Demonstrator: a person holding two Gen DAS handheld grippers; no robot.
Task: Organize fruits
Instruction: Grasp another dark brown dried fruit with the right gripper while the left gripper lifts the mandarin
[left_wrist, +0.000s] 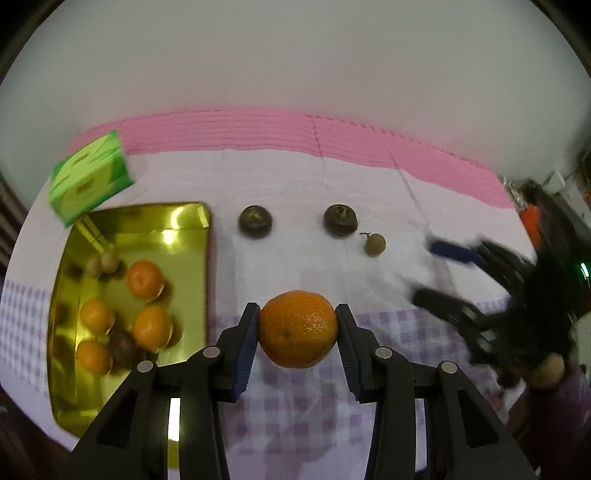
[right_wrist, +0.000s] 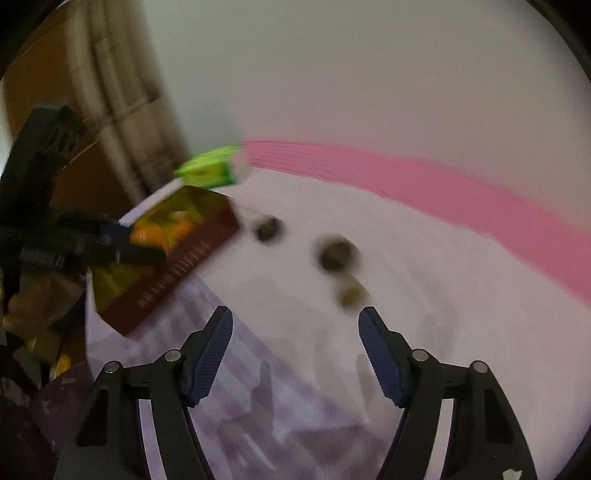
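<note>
Left gripper (left_wrist: 298, 325) pinches a mandarin (left_wrist: 298, 328) between both blue pads at lower centre of its view, above the checked cloth (left_wrist: 295, 406). At left, the gold tray (left_wrist: 184, 236) holds four more mandarins and some brown fruit. Right gripper (right_wrist: 295, 325) stands spread with nothing between its fingers; three dark fruits lie blurred just above it.

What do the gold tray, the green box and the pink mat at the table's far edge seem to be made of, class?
Shiny gold rectangular tray: probably polished metal or metallic-coated card, since it mirrors the fruit and glints. Bright green printed box: likely glossy cardboard, with flat faces and sharp edges. Ribbed pink mat: seemingly matte foam, with interlocking toothed seams.
</note>
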